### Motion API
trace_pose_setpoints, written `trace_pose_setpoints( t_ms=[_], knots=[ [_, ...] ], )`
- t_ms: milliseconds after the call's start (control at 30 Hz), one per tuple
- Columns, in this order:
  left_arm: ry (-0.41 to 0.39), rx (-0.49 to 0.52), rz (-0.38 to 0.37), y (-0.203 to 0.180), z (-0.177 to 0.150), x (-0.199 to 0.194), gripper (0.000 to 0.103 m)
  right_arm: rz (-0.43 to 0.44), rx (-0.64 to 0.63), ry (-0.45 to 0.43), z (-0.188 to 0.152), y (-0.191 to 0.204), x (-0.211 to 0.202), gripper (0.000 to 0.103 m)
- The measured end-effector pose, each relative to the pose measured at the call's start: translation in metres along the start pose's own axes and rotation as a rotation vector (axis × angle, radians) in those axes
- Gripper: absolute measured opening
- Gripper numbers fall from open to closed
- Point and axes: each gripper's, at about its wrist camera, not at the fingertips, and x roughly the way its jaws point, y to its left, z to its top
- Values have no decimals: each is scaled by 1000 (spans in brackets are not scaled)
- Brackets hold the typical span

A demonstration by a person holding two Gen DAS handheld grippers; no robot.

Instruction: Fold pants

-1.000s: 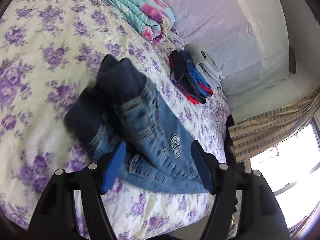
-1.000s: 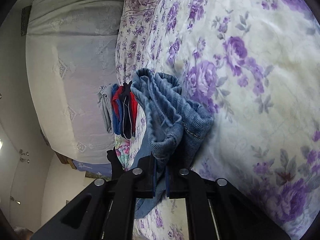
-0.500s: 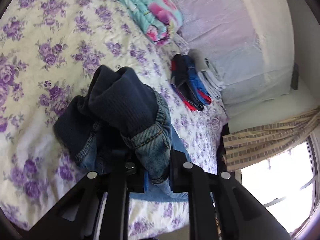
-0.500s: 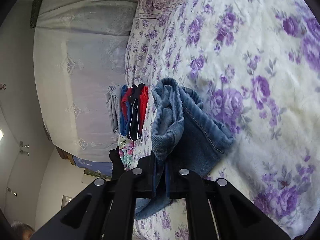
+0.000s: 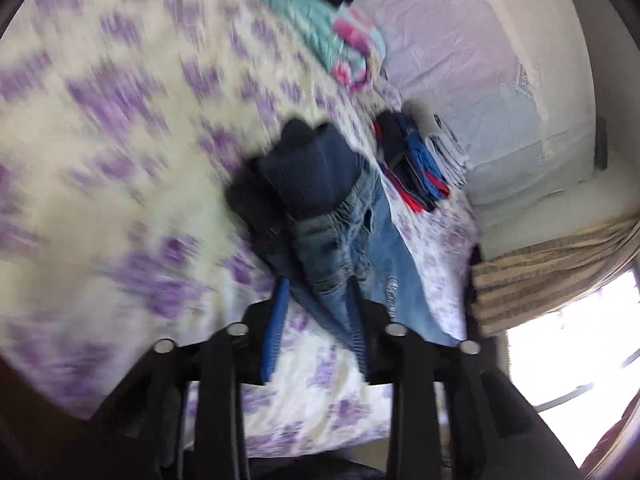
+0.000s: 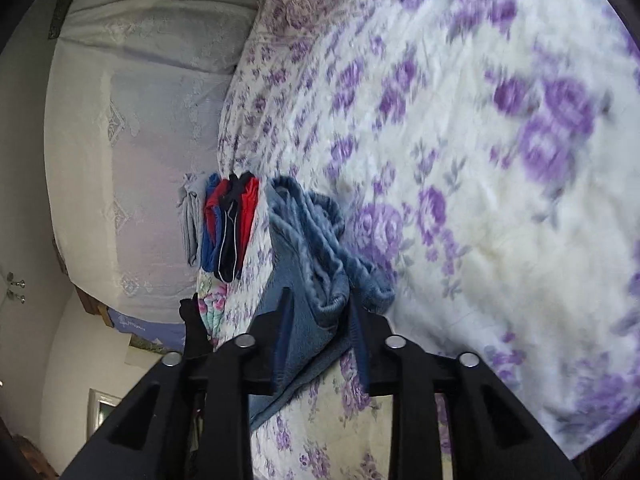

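Observation:
Small blue jeans [image 5: 332,216] with a dark knit waistband lie bunched on the floral bedspread [image 5: 100,140]. In the left wrist view my left gripper [image 5: 318,312] is open, its blue pads standing apart on either side of the waist end of the jeans. In the right wrist view the jeans [image 6: 316,248] lie crumpled with the fleecy inside showing. My right gripper [image 6: 320,320] is open too, with the cloth loose between its spread fingers.
A stack of folded clothes [image 5: 416,168] in red, blue and grey lies by the bed's far edge, also in the right wrist view [image 6: 224,228]. A folded turquoise and pink blanket [image 5: 340,44] sits beyond. A lace-covered headboard [image 6: 140,128], curtain and window [image 5: 568,340] border the bed.
Both grippers were shut on the jeans half a second ago and have now opened. The jeans have dropped onto the bed, and both views are blurred with motion.

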Motion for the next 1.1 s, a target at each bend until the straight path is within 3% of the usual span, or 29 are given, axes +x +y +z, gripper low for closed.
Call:
trace_pose_setpoints(
  t_ms=[67,133,200,267,367,433,567,733,833,1000,1033,1100],
  knots=[
    [-67,76,66,-16,1,-21,46,-47,-113,-60,2,25,-13,48],
    [-53,156,33,-44,5,-21,47,19,-223,-10,1,62,-1,58],
    [16,232,-50,-75,4,1,53,130,-273,83,-2,96,24,78],
    [111,336,-114,-113,-4,43,63,226,-330,167,-8,129,53,84],
    [239,438,-158,-148,-23,102,64,337,-384,369,-20,177,124,91],
    [311,481,-143,-160,-37,146,64,390,-390,534,-30,203,181,92],
    [344,526,-30,-143,-74,180,63,318,-429,781,-59,234,285,94],
    [276,567,-39,-129,-94,167,63,229,-506,1030,-110,246,366,94],
    [270,525,-77,-125,-92,164,63,266,-516,1187,-137,249,381,94],
    [254,577,-94,-123,-98,158,63,263,-578,1338,-161,256,390,96],
    [252,578,-100,-122,-99,156,63,248,-629,1352,-165,260,393,96],
    [248,569,-118,-118,-99,150,63,175,-714,1300,-161,267,398,96]
  ],
)
